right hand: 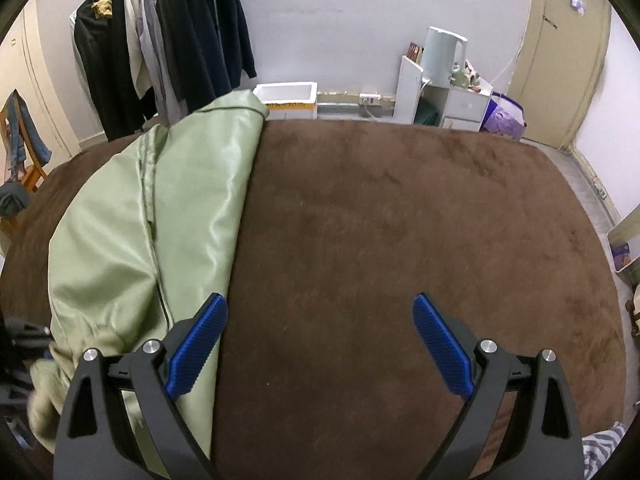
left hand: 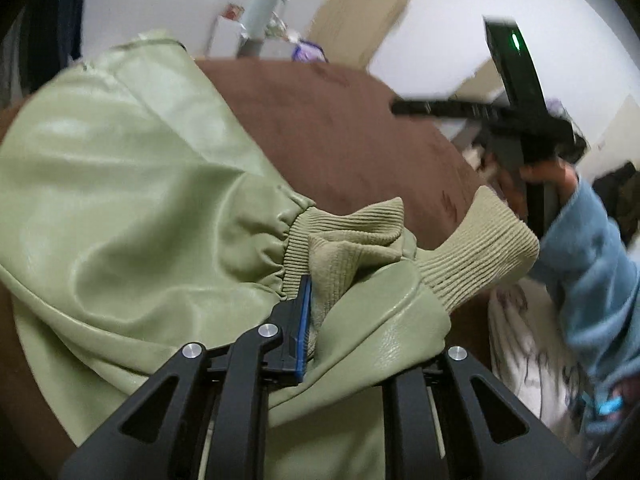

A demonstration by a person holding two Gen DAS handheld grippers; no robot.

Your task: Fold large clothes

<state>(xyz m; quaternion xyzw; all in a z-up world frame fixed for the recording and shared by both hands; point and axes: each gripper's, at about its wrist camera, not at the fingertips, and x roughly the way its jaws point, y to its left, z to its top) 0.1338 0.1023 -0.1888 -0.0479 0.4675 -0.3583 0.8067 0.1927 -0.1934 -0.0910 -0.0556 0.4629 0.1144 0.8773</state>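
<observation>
Left gripper [left hand: 310, 312]: fingers clamped together on the ribbed knit hem [left hand: 352, 248] of a pale green faux-leather jacket [left hand: 132, 208], with a ribbed cuff [left hand: 492, 256] just beside the grip. The jacket lies folded lengthwise on the left part of a bed covered by a brown blanket [right hand: 400, 220]. Right gripper [right hand: 320, 344]: blue-padded fingers [right hand: 440, 348] wide apart and empty, above bare blanket beside the jacket's edge. A blue fleece sleeve [left hand: 592, 280] shows behind the right gripper.
</observation>
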